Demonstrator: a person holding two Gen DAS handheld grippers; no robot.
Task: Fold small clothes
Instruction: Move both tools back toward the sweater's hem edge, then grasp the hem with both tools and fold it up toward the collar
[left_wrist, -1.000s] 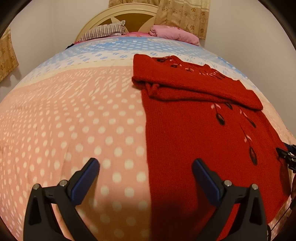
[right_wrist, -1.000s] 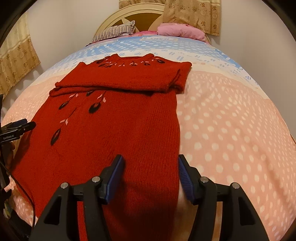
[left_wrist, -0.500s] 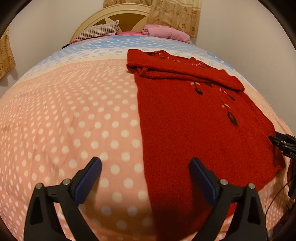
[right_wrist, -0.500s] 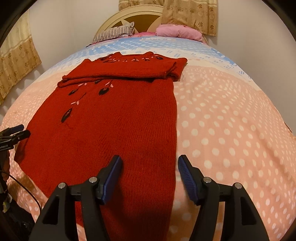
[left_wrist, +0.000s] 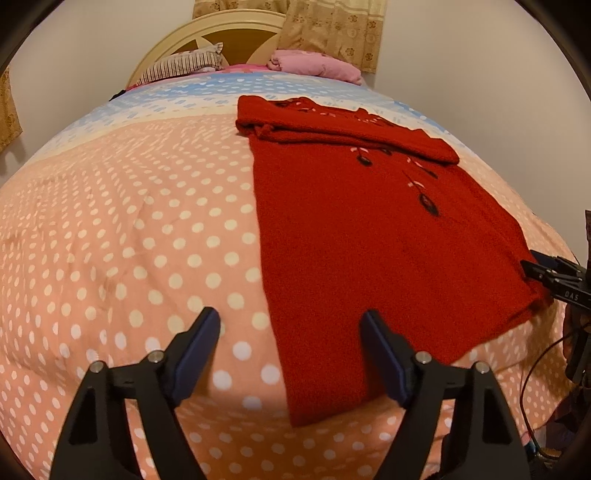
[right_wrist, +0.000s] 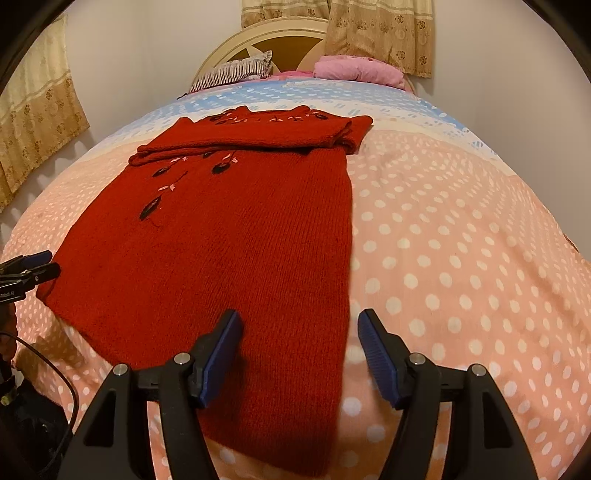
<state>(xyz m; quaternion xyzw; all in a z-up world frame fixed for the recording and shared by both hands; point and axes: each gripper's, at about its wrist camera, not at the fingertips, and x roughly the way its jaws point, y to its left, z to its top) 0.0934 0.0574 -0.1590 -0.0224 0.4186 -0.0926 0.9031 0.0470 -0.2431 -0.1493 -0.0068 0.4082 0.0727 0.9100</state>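
A red knit sweater (left_wrist: 369, 236) (right_wrist: 236, 236) with dark leaf embroidery lies flat on the bed, its sleeves folded across its top. My left gripper (left_wrist: 291, 332) hovers over the sweater's near left hem corner. Its jaws are closing; the corner lies between and below them, and the pads do not press on it. My right gripper (right_wrist: 299, 332) hovers over the near right edge of the sweater. Its jaws are opening, and no pad touches the cloth. Each gripper also shows at the other view's edge: right gripper (left_wrist: 554, 282), left gripper (right_wrist: 26, 269).
The bed has a pink bedspread (left_wrist: 129, 240) with white dots, blue and white at the far end. A striped pillow (left_wrist: 181, 66) and a pink pillow (left_wrist: 314, 66) lie by the cream headboard (right_wrist: 280, 40). Patterned curtains hang behind. Cables (right_wrist: 55, 376) dangle off the bed's near left.
Both grippers have drawn back toward the foot of the bed, so the sweater's near hem has come into view. The left jaws have narrowed; the right jaws have widened slightly.
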